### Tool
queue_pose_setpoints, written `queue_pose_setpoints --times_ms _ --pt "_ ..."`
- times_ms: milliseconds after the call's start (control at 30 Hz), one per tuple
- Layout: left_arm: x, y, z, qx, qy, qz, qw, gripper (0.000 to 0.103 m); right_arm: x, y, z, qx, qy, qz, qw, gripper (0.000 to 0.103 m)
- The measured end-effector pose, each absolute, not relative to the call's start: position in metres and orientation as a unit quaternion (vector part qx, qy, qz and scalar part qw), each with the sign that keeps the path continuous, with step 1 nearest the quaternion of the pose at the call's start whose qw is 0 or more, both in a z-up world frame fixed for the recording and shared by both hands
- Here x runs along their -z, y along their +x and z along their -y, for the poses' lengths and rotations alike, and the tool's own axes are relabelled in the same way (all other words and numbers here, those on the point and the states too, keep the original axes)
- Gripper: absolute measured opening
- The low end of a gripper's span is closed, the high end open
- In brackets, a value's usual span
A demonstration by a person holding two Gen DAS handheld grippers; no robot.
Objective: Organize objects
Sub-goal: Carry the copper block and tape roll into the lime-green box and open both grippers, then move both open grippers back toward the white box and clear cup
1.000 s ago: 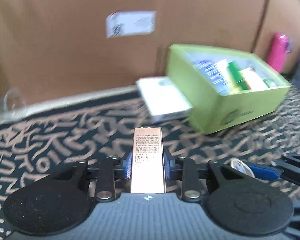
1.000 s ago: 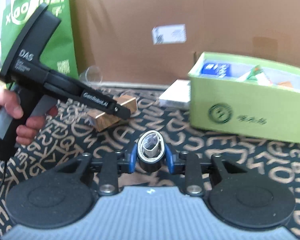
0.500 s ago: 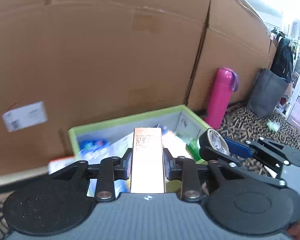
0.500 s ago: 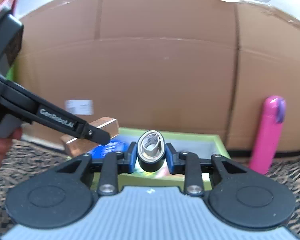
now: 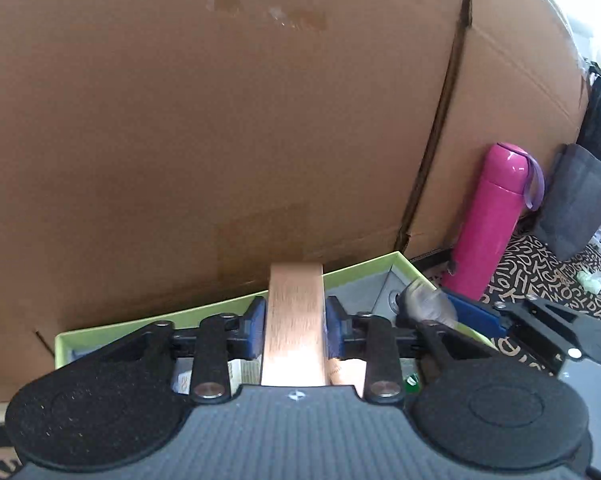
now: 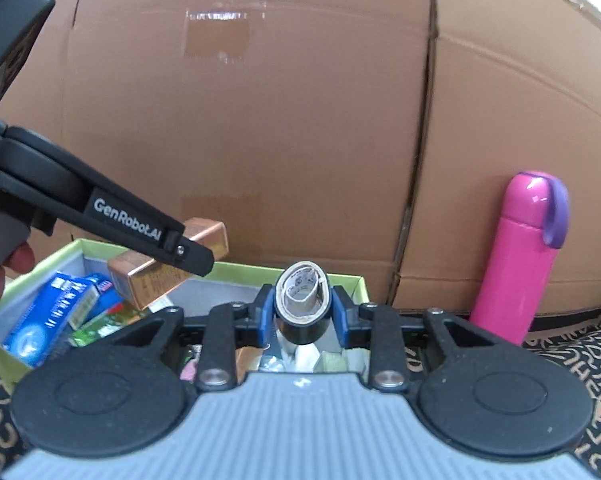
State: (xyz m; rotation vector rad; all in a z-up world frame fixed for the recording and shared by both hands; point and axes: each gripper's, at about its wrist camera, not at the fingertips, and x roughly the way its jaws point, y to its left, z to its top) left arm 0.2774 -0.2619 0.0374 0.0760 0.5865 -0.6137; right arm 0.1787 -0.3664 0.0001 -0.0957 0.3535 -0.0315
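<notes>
My left gripper (image 5: 295,322) is shut on a long copper-coloured box (image 5: 294,320) and holds it above the green box (image 5: 204,314). The copper box also shows in the right wrist view (image 6: 204,236), over the green box (image 6: 56,254). My right gripper (image 6: 302,308) is shut on a black roll with rolled paper inside (image 6: 302,300), also above the green box; it also shows in the left wrist view (image 5: 424,302). The green box holds a blue packet (image 6: 56,312) and other small packages.
A tall cardboard wall (image 6: 300,140) stands right behind the green box. A pink flask (image 6: 520,256) stands upright at the right against the cardboard. A grey bag (image 5: 576,204) sits beyond the flask. The floor cloth (image 6: 572,356) is black with tan letters.
Both grippers rose from the patterned cloth and moved forward over the green box, each still holding its object. The cardboard wall is now much closer.
</notes>
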Motion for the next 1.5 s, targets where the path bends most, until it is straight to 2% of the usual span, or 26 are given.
queue_pose_setpoints --times_ms 33,67,133,167,200,367,967,1233,1500 --pt "-0.035 0.276 0.261 0.294 0.039 -0.287 0.911 0.082 0.004 0.181 0.367 0.017 -0.047 -0.180 0.982 0.060" --pt "-0.035 0.273 0.259 0.283 0.036 -0.281 0.917 0.092 0.008 0.179 0.369 0.021 -0.046 -0.178 0.983 0.071" --pt "-0.034 0.260 0.251 0.273 0.027 -0.240 0.931 0.094 0.012 0.169 0.368 0.026 -0.045 -0.166 0.985 0.083" --pt "-0.035 0.255 0.249 0.269 0.032 -0.231 0.934 0.098 0.013 0.164 0.368 0.030 -0.043 -0.163 0.985 0.092" --pt "-0.036 0.251 0.249 0.260 0.040 -0.228 0.938 0.099 0.013 0.160 0.367 0.032 -0.040 -0.160 0.986 0.097" --pt "-0.038 0.236 0.245 0.234 0.053 -0.218 0.946 0.100 0.006 0.147 0.368 0.028 -0.027 -0.148 0.988 0.103" --pt "-0.052 0.185 0.181 0.212 0.031 -0.209 0.954 0.100 -0.026 0.099 0.306 -0.024 -0.040 -0.130 0.990 0.103" --pt "-0.012 0.164 0.091 0.141 0.019 -0.248 0.958 0.100 0.000 0.104 0.245 -0.082 -0.074 -0.167 0.980 0.103" --pt "0.016 0.179 0.046 0.102 -0.012 -0.294 0.950 0.100 0.022 0.135 0.184 -0.068 -0.160 -0.178 0.969 0.103"
